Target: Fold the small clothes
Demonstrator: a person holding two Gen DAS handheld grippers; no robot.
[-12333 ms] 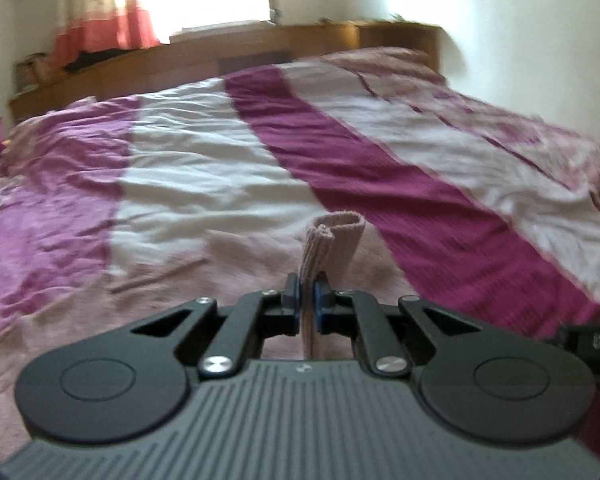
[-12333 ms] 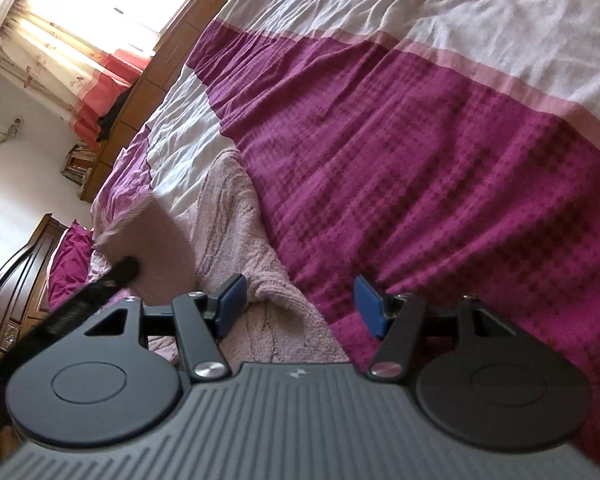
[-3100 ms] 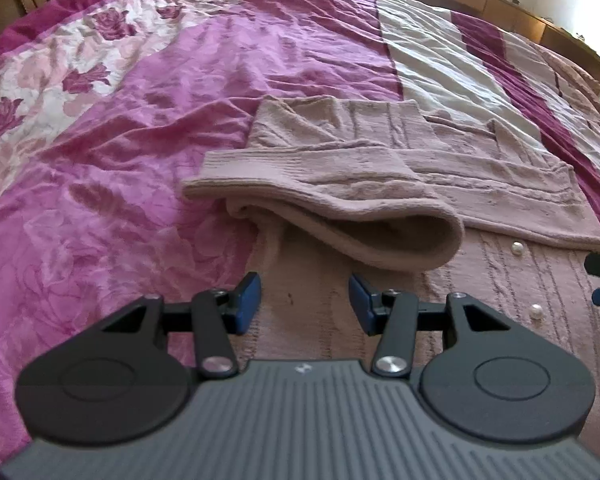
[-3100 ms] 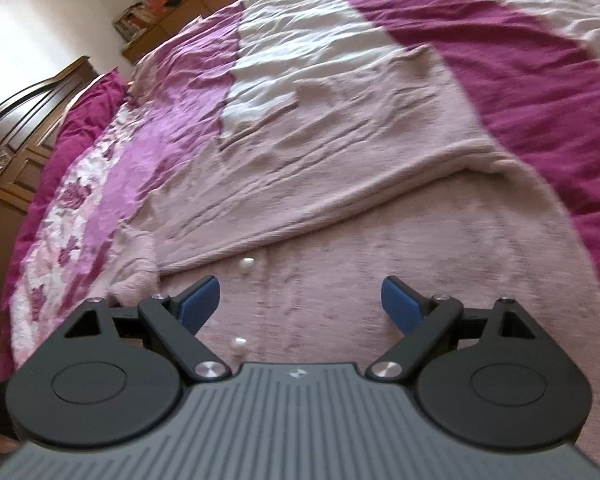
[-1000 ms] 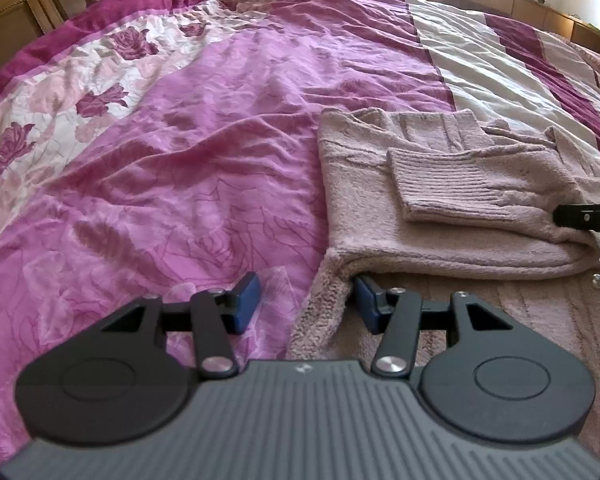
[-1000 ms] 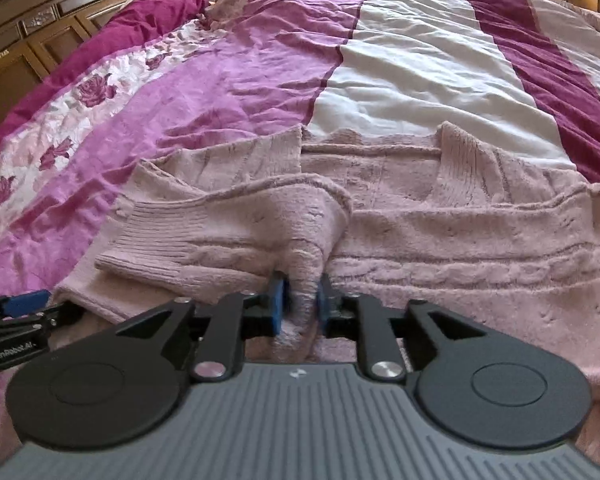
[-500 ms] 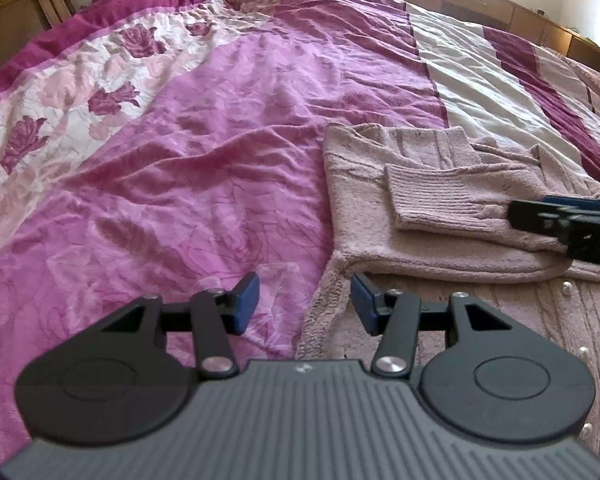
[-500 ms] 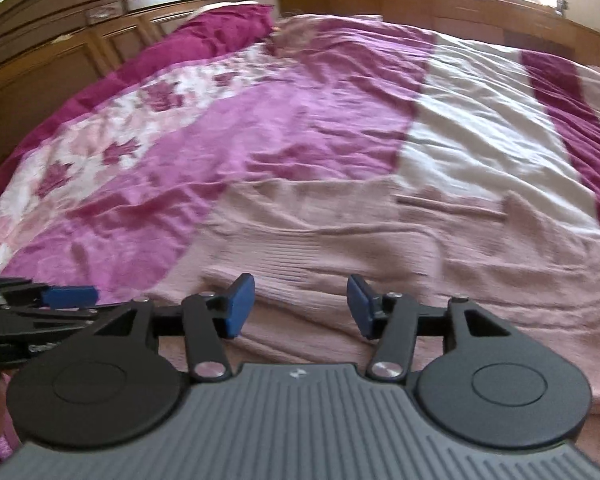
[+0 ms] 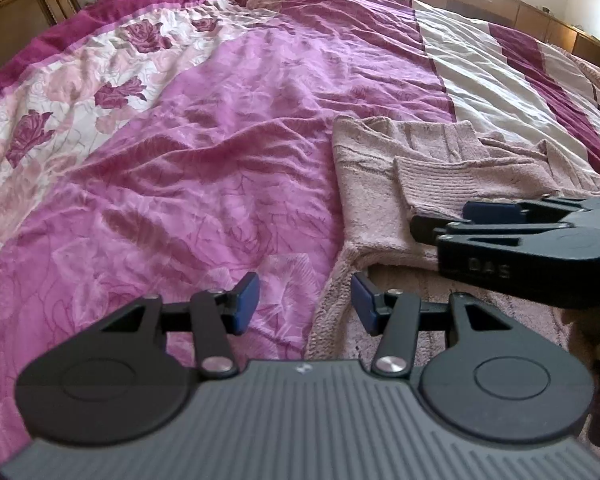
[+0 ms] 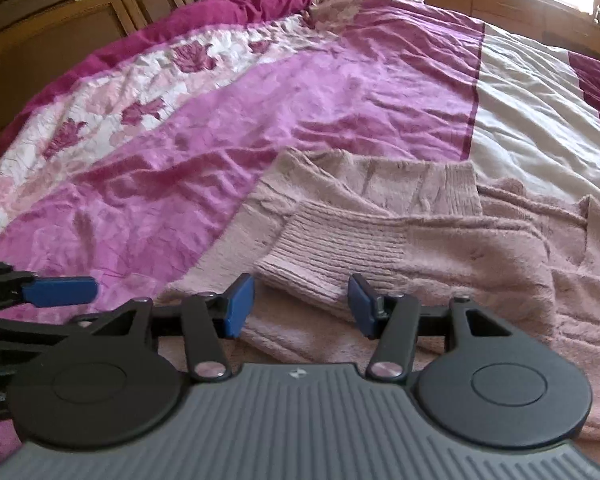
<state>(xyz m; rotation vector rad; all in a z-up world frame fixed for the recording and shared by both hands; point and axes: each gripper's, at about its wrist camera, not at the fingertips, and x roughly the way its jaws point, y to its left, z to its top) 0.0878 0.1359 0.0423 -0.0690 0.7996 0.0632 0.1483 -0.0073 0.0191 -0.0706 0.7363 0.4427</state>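
Left claw [image 9: 304,304] and right claw [image 10: 301,304] both agape, empty, side by side.

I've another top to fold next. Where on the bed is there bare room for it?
Free: the pink bedspread left of the cardigan, up to the rose-print band. Crowded: over the cardigan, where both grippers hover.

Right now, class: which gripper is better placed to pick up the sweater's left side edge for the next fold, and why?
Left, probably. The left gripper stands open astride the pink sweater's side edge on the bedspread. The right gripper, also open and empty, sits further in, over the folded sleeve cuff.
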